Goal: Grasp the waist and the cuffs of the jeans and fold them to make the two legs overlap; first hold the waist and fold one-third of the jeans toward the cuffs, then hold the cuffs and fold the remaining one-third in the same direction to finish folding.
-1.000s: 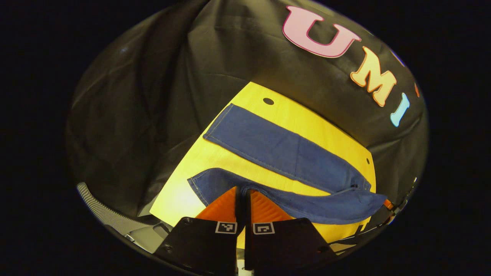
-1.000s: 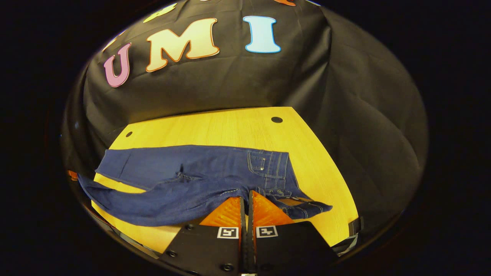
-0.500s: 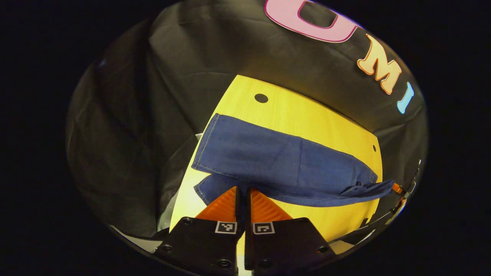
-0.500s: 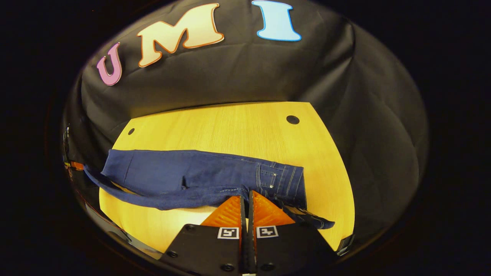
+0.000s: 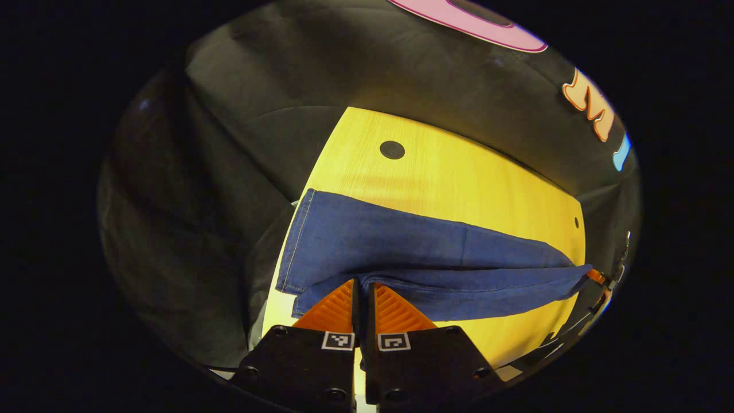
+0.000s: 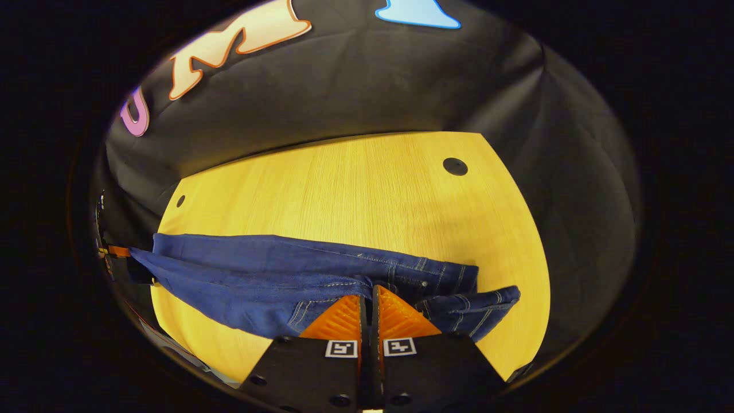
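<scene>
Two grippers hold one pair of dark blue denim jeans (image 5: 413, 252) over a yellow wood-grain tabletop (image 5: 459, 183). In the left gripper view, the left gripper (image 5: 362, 285) has its two fingers drawn together with only a thin slit between them, pinching the hem end of the nearer trouser leg (image 5: 447, 292). That leg is lifted and drapes across toward the far trouser leg (image 5: 401, 238), which lies flat on the table with its stitched cuff (image 5: 295, 241) at the table's left edge. The nearer leg partly covers the lower edge of the flat one. A small round dark hole (image 5: 392, 149) sits in the tabletop beyond the jeans, and a second, smaller hole (image 5: 576, 221) shows toward the right.

In the right gripper view, the right gripper (image 6: 369, 291) likewise has its fingers pressed close together, clamped on the denim at the waist end (image 6: 436, 287), where the belt loops, pocket stitching and a rivet are visible. A flap of the waistband (image 6: 481, 307) hangs just to the right of the fingers. The jeans (image 6: 275, 275) stretch away to the left across the near part of the tabletop (image 6: 355, 189), the upper layer folded over the lower. At the far left edge the other gripper (image 6: 114, 251) shows small, at the cuff end of the jeans. A round dark hole (image 6: 455, 166) lies in the bare wood behind, well apart from the cloth.
</scene>
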